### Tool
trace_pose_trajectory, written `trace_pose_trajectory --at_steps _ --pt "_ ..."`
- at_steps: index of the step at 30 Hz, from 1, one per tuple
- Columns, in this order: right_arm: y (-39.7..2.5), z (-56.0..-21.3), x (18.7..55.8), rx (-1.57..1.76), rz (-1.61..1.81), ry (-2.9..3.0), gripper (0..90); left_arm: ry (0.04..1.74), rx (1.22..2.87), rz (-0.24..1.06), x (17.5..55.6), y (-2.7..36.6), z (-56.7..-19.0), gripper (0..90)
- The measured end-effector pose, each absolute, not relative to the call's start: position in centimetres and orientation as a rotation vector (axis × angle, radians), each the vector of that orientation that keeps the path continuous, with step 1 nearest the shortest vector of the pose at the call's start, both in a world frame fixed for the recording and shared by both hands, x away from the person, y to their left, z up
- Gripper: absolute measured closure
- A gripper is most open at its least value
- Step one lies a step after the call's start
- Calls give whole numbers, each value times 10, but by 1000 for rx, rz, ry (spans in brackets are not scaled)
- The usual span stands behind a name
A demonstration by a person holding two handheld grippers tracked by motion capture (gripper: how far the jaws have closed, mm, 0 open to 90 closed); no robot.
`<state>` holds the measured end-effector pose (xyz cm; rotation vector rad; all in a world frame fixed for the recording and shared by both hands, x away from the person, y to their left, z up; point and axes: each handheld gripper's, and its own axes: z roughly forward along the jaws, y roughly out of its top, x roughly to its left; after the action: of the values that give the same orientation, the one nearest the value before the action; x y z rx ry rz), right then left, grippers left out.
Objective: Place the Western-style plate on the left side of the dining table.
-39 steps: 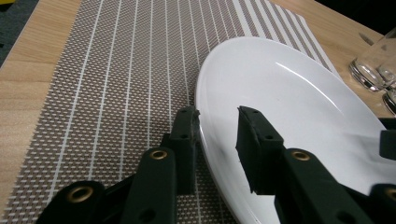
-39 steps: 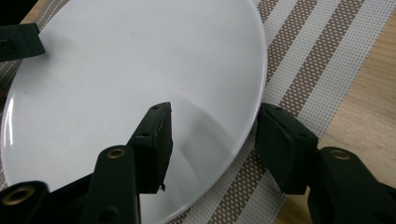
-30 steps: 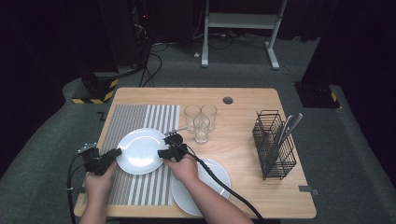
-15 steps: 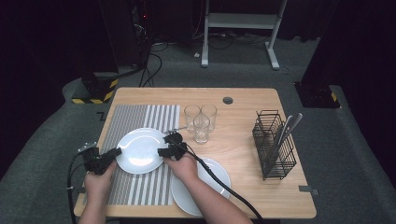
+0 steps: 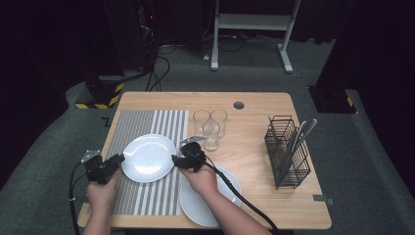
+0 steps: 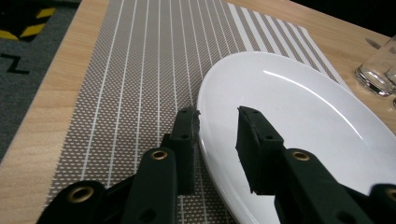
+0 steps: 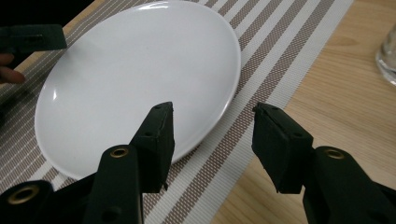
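My left fingers [image 6: 217, 128] and right fingers [image 7: 212, 123] were spread wide beside the white plate [image 5: 148, 157], ready to lift it off the mat [image 5: 147, 122].

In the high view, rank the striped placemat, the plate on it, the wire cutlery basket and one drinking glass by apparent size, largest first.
1. Striped placemat
2. Plate on it
3. Wire cutlery basket, close to the plate in apparent size, so this order is unsure
4. One drinking glass, clearly the smallest

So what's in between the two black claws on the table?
The round white plate on the striped grey placemat lies between the left claw and the right claw, as the high view shows.
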<state>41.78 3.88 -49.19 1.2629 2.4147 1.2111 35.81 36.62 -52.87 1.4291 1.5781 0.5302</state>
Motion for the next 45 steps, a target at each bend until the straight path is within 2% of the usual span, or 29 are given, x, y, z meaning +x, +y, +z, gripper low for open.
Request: trace_pose_trajectory --at_steps 15,28,35,38,43,45 --pt "-12 -487 392 1125 1232 2356 493 1450 1594 690 345 330 -513 645" --pt "-55 -482 377 1069 1254 2276 489 1335 1687 686 330 292 -512 605" --pt "-70 -483 375 1015 1244 2215 491 1264 1734 771 326 267 -510 553" --pt "-76 -484 375 1037 1278 2203 498 1270 1718 757 324 263 -510 545" --pt "-82 -488 375 982 1268 2210 519 1287 1741 730 320 250 -515 544" --pt "-85 -490 375 972 1259 2198 560 1286 1749 736 316 245 -516 548"
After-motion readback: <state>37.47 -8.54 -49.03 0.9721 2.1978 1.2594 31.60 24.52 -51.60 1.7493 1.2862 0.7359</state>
